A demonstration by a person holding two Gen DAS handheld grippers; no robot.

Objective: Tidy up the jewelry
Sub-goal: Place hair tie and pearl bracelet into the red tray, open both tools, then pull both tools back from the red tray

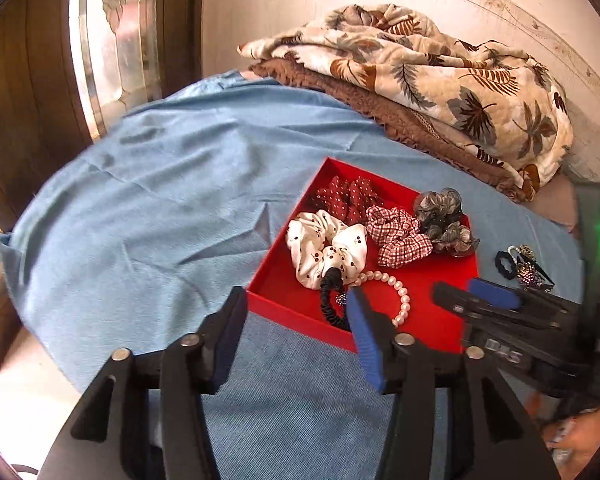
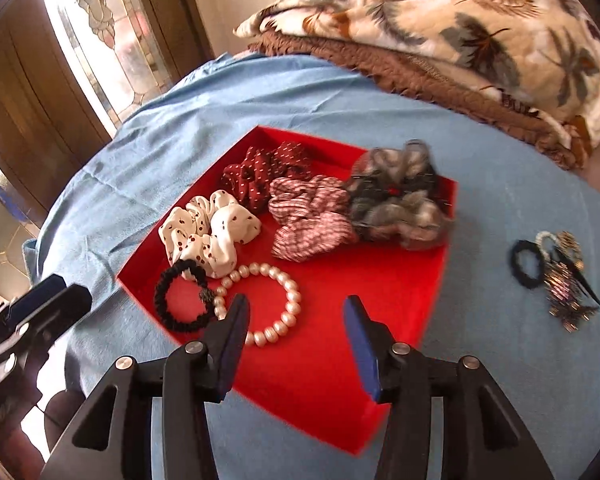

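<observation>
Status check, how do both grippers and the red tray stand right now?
Left gripper open, empty. Right gripper open, empty, over shallow red tray. White pearl bracelet inside; small black hair tie outside on blue cloth. Nothing blocking.

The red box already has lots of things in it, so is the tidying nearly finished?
Nearly. The red box already holds four scrunchies, a pearl bracelet and a black hair tie. Both the left gripper and right gripper are open and empty. A small black hair tie and beaded pieces lie outside on the blue cloth.
</observation>
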